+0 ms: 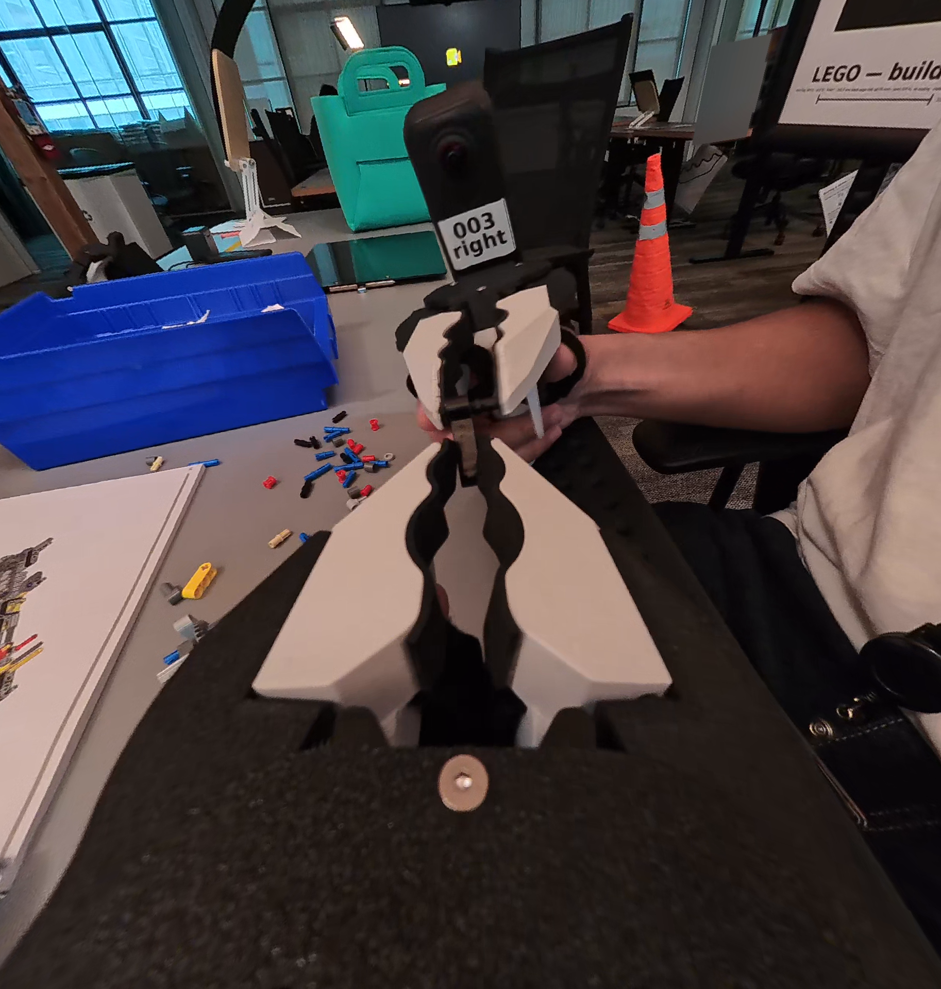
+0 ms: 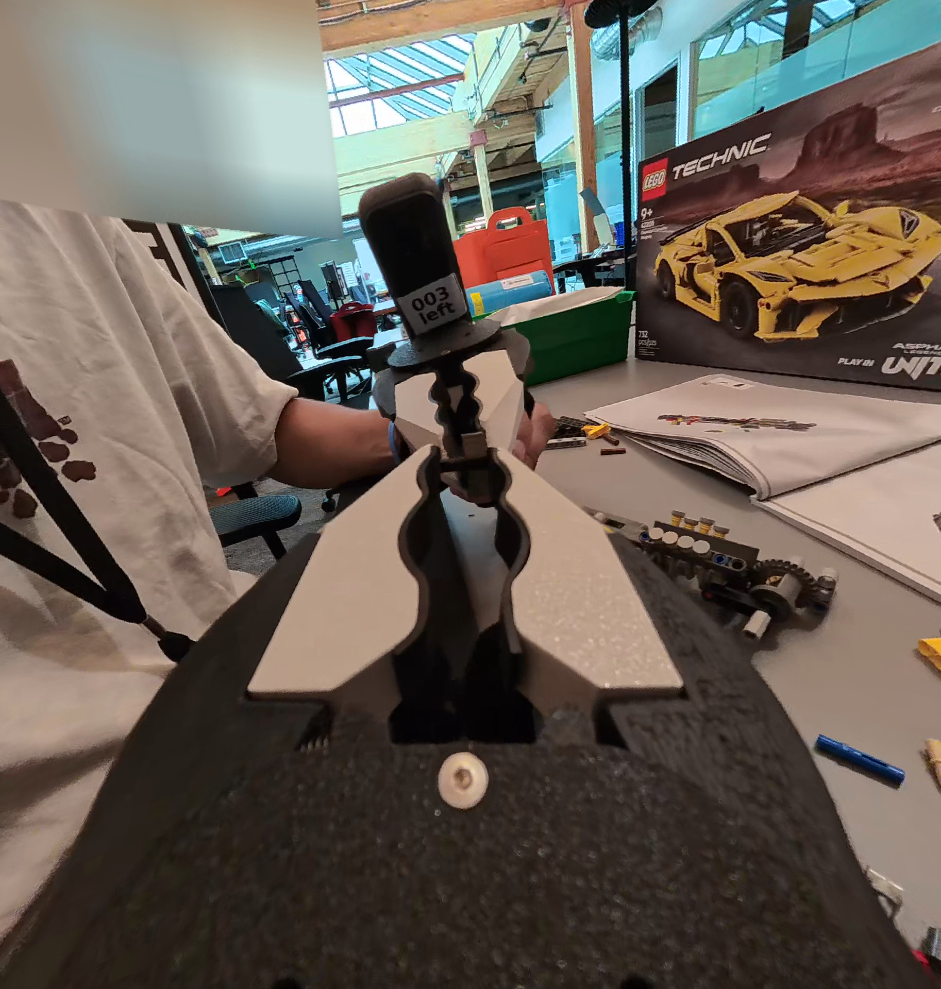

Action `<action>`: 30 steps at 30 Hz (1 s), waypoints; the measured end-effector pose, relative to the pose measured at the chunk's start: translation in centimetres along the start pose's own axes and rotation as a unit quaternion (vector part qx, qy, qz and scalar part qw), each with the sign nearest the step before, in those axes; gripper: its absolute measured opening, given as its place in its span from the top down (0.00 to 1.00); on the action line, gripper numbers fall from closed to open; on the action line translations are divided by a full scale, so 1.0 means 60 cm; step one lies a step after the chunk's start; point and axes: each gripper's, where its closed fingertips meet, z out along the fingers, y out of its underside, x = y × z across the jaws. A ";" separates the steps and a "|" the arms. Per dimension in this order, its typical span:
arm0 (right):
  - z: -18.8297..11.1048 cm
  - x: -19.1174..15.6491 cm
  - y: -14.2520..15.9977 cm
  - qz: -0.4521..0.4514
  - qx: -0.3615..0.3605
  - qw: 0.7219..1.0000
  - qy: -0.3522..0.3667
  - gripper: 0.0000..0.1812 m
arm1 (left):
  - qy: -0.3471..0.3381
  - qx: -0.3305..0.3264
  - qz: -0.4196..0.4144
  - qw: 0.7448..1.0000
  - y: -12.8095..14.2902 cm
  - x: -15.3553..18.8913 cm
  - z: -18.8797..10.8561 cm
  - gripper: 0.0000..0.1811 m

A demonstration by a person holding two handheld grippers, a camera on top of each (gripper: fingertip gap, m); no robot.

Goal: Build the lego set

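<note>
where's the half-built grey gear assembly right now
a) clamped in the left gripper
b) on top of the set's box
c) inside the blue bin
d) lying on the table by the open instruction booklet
d: in the right wrist view the gear assembly lies on the grey table, just in front of the open instruction booklet, apart from both grippers, which meet in the air over a small dark piece.
</note>
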 end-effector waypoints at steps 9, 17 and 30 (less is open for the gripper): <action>0.002 0.047 0.007 0.017 -0.031 0.996 0.080 0.89 | -0.078 -0.037 0.030 0.996 0.012 -0.062 -0.028 0.96; -0.018 0.119 0.159 -0.029 -0.376 0.920 0.110 0.86 | -0.296 -0.033 -0.068 0.952 0.031 -0.234 -0.147 0.96; -0.014 0.149 0.197 -0.074 -0.466 0.881 0.038 0.98 | -0.295 -0.049 -0.023 0.954 0.024 -0.219 -0.135 0.97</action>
